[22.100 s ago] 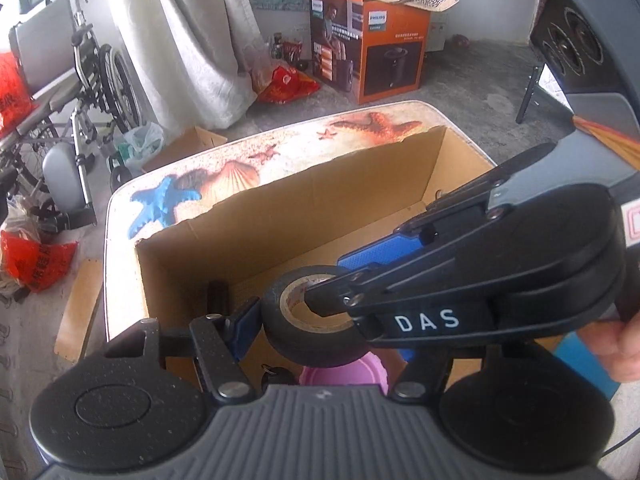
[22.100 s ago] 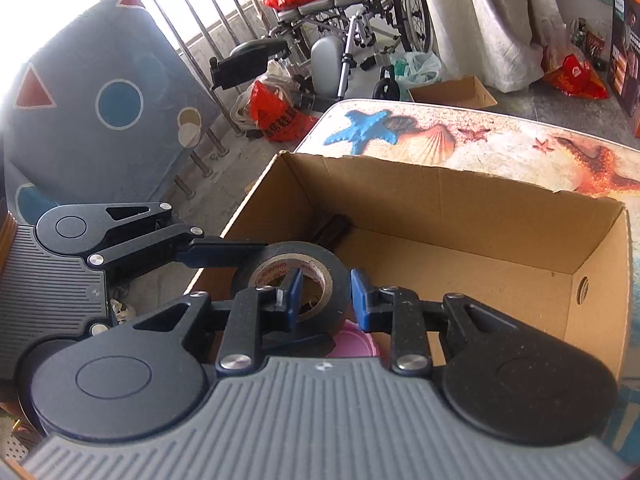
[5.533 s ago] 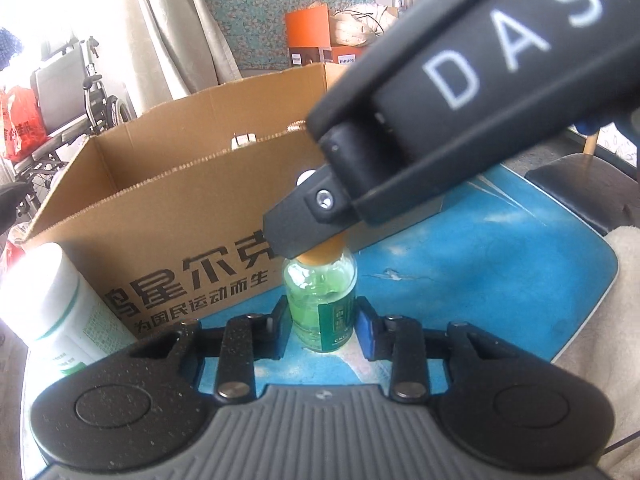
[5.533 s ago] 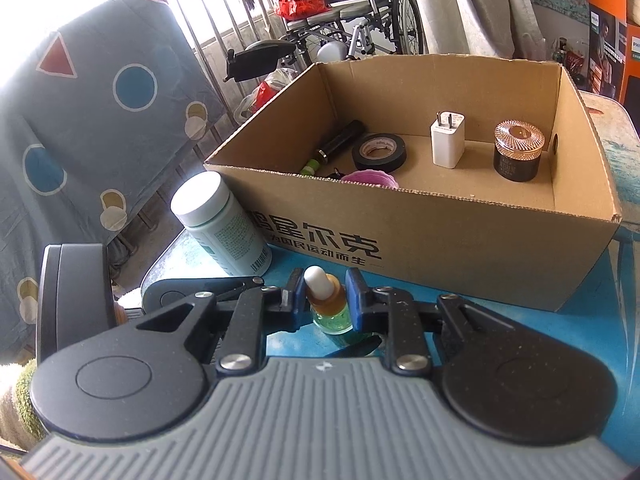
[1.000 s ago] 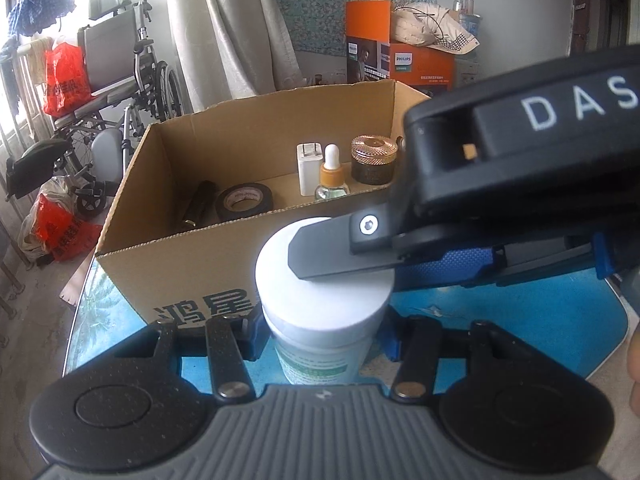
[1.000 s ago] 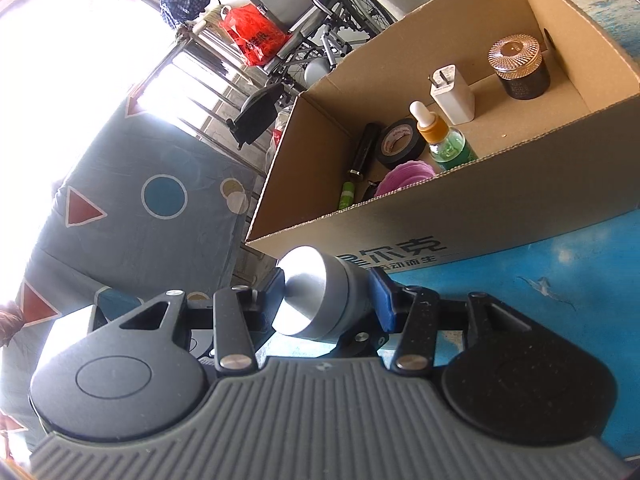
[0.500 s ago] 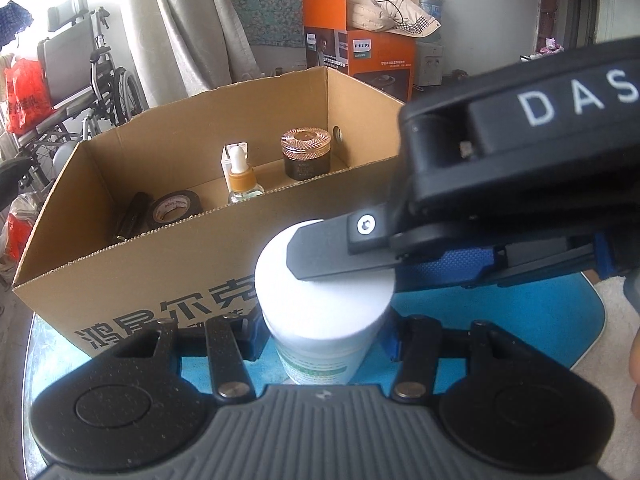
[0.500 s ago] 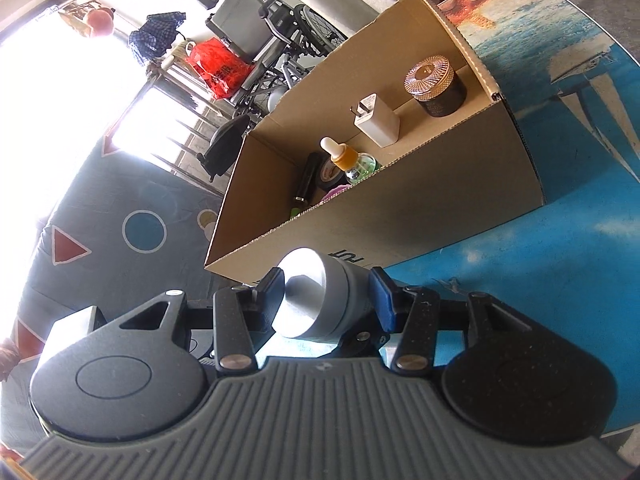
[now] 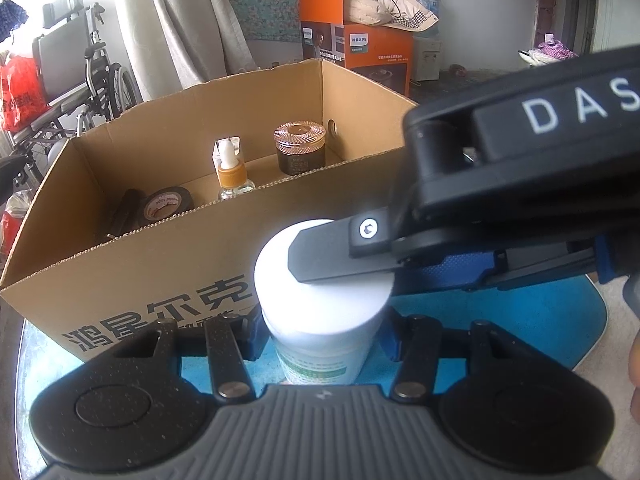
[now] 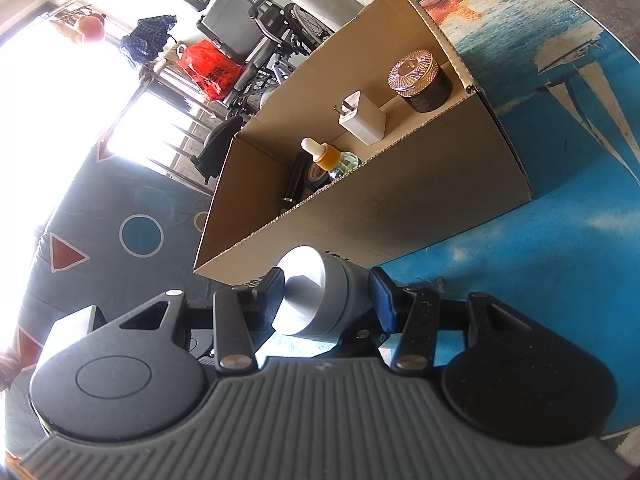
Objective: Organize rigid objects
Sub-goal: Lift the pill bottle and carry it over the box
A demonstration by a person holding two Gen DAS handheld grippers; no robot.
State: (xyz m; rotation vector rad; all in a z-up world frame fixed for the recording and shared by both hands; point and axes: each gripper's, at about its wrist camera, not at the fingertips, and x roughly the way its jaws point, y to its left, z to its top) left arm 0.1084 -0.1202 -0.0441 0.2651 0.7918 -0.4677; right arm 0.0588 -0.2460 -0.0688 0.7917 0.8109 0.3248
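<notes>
Left tongs: the left gripper (image 9: 320,338) pinches the body of the white bottle (image 9: 322,304) below its cap, a blue pad on each side.
Right tongs: the right gripper (image 10: 326,294) pinches the same bottle (image 10: 320,296) at the cap; in the left view its black arm crosses over the cap's top.
Bottle: upright just in front of the cardboard box (image 9: 168,280), outside it; whether its base touches the table is hidden.
Box: open-topped, resting on the table, with black Chinese print on its near wall.
Box contents: a black tape roll (image 9: 166,206) at the left, a dropper bottle (image 9: 232,176) with an orange collar near the middle, a white charger (image 10: 362,120) behind it, and a dark jar with a coppery lid (image 9: 300,146) toward the right end; a dark stick-like thing beside the tape is too shadowed to name.
Table: a tabletop (image 10: 568,184) printed with a blue sea scene, a sailboat and an orange starfish.
Room: a wheelchair (image 9: 76,76) and a red bag (image 9: 18,92) at the left, pale curtains (image 9: 180,20) behind, an orange appliance carton (image 9: 360,52) with cloth piled on top, and a grey-blue cloth with circles and triangles (image 10: 120,240) under a bright window.
</notes>
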